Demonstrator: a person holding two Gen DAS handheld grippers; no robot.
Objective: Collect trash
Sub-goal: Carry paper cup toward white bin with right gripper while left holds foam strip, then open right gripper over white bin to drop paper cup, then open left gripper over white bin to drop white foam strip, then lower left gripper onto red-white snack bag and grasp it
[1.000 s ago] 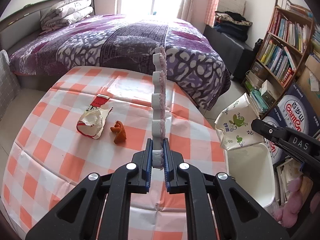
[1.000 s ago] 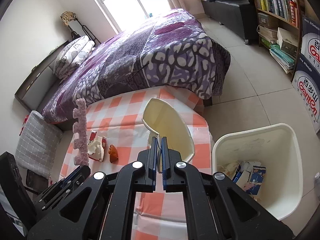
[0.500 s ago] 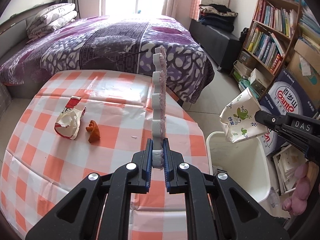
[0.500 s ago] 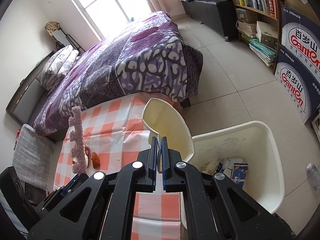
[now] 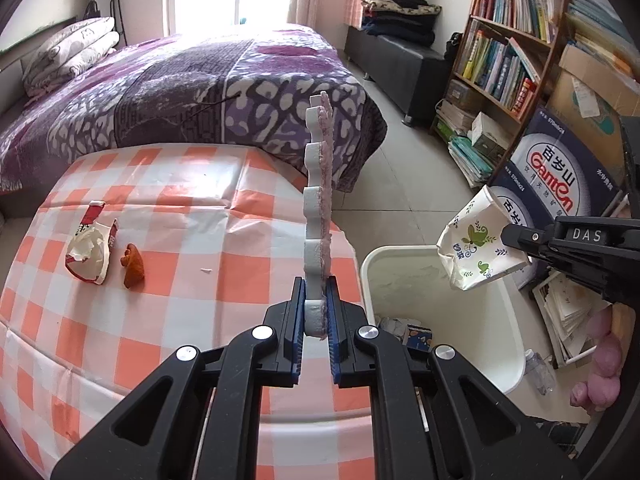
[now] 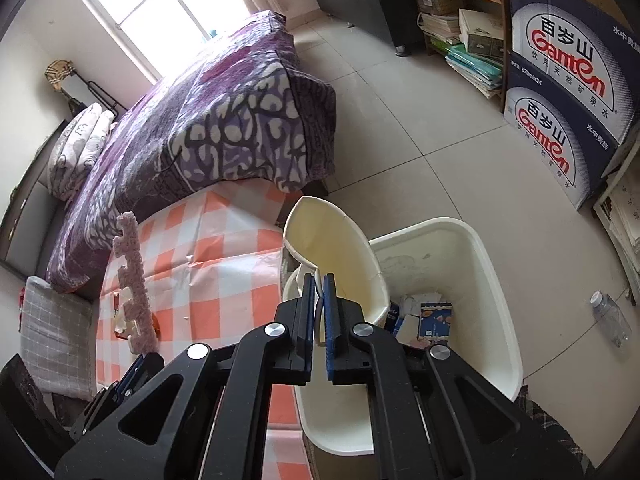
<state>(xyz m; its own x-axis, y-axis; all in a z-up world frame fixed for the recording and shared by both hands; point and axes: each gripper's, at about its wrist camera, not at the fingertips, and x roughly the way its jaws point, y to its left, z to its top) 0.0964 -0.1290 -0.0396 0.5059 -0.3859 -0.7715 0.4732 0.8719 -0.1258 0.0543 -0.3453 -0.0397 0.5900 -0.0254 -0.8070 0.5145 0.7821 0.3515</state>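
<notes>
Trash lies at the left of the left wrist view: a torn wrapper (image 5: 89, 250) and a brown scrap (image 5: 133, 266) sit on the checked table (image 5: 224, 280), not yet picked up. In the middle, the left gripper (image 5: 316, 312) pinches the bottom end of a foam strip (image 5: 319, 200), so the strip stands straight up and will not flop. To the right, the bin (image 5: 516, 344) waits on the floor beside the table, with some trash inside. At the right edge, the right gripper (image 5: 506, 236) squeezes the wall of a paper cup (image 5: 476, 246), tipped over the bin so it can drop in. I think the cup goes first.
</notes>
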